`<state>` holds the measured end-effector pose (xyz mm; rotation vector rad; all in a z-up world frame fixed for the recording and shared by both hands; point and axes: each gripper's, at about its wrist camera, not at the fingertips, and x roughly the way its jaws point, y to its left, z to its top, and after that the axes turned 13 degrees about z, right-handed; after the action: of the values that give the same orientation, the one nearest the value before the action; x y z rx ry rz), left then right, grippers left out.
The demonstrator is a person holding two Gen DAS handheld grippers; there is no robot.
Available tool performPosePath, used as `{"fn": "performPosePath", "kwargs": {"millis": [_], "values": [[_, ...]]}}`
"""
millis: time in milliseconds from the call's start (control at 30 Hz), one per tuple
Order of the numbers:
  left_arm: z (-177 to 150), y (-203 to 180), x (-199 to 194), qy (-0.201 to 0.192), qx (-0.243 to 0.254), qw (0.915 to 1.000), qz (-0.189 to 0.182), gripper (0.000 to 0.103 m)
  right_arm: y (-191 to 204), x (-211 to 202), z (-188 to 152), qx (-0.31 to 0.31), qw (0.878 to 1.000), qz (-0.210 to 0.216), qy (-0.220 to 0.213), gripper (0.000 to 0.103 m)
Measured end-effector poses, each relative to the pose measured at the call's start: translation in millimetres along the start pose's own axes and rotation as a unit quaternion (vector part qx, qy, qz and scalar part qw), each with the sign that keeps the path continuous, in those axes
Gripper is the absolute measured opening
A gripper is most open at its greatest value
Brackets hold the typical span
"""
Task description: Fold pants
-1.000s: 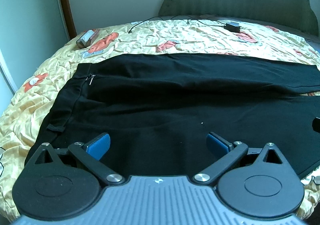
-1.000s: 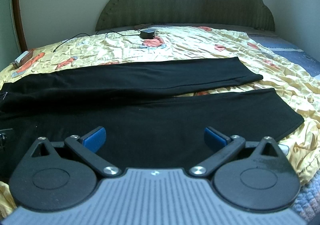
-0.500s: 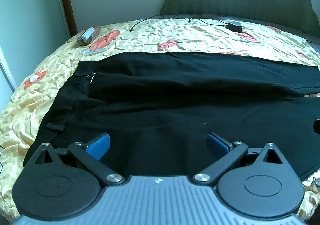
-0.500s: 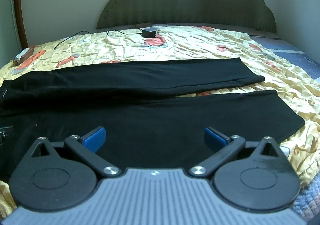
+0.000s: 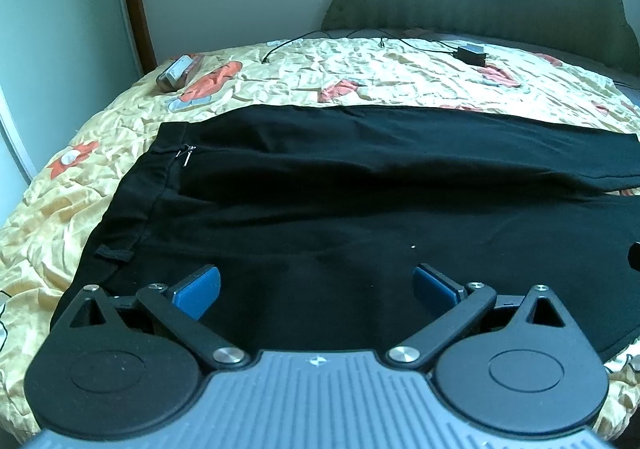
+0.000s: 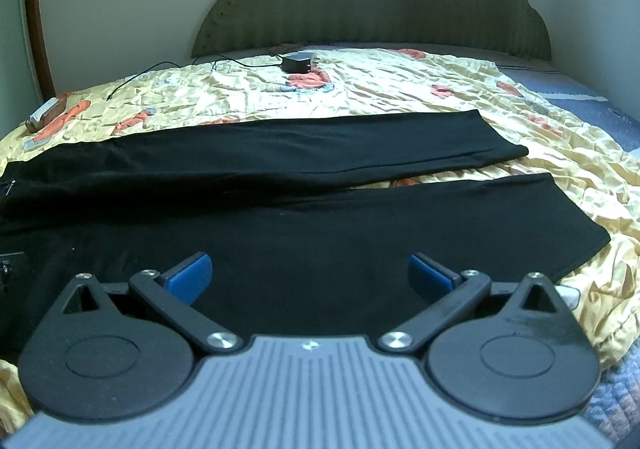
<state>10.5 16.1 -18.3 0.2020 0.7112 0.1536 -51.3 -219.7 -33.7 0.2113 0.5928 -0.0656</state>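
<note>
The black pants (image 5: 360,209) lie flat and unfolded across the bed (image 5: 60,209), waistband toward its left edge and both legs spread slightly apart toward its right edge, seemingly laid out for folding, while the left tool (image 5: 316,285) and right tool (image 6: 310,271) hover over the near leg, both spread wide and empty.

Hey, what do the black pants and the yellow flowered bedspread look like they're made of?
The black pants look like a matte, soft woven or knit cloth: no shine, and they lie limp with shallow folds. The yellow flowered bedspread looks like a satiny, glossy fabric, since its many fine crinkles catch the light. The exact fibre of either cannot be told.
</note>
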Motion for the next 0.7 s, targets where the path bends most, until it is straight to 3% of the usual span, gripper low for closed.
{"fn": "performPosePath", "kwargs": {"millis": [700], "values": [[0.7, 5.9, 5.1, 0.008, -0.009, 0.9999, 0.003, 0.103, 3.5, 4.3, -0.8, -0.006, 1.0, 0.004, 0.006, 0.103]]}}
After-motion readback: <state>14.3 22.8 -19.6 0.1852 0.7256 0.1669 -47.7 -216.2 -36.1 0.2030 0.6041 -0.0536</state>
